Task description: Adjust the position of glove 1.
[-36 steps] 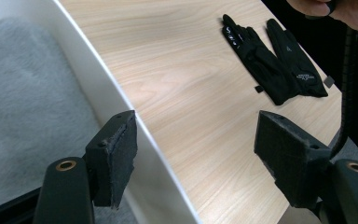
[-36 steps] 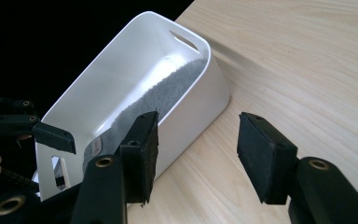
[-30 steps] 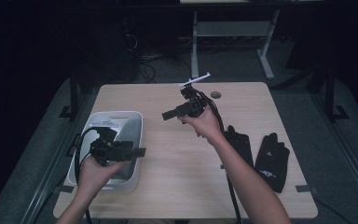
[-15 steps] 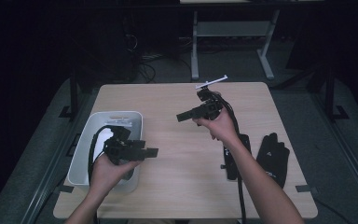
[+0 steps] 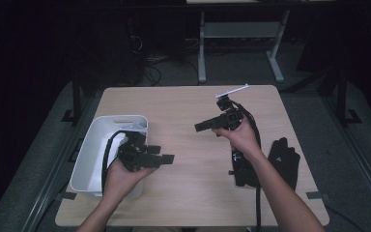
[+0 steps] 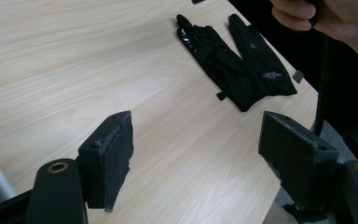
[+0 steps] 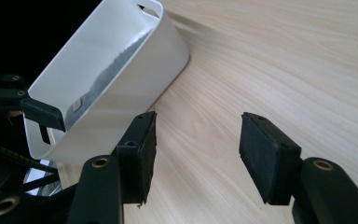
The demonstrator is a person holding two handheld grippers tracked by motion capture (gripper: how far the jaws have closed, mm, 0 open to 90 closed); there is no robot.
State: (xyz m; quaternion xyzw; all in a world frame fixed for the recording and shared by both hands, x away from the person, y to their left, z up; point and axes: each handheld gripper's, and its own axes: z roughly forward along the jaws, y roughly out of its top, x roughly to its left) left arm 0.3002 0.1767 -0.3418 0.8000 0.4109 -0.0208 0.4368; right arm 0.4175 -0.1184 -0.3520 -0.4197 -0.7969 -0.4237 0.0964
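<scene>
- Since a second ago the right gripper [image 5: 199, 127] has shifted rightward across the far half of the table [image 5: 183, 104]; the left gripper [image 5: 170, 158] has drawn clear of the white bin [image 5: 90, 150] toward the table's middle
- Left gripper: held in the left hand [image 5: 121, 175] just beside the bin's right wall, jaws pointing right; jaws spread wide, nothing between the pads [image 6: 114, 154]
- Right gripper: held in the right hand [image 5: 241, 137] over the far right part of the table, jaws pointing left toward the bin; jaws parted with bare wood between the pads [image 7: 270, 156], nothing gripped
- Black gloves [image 6: 235, 60]: two, lying flat side by side on the table near its right edge, fingers pointing away from the person; in the high view one glove [image 5: 284, 159] lies clear of the right forearm, the other is partly hidden beneath it
- Neither gripper touches the gloves
- White bin: upright at the table's left edge, a handle slot [image 7: 150, 10] in its end wall
</scene>
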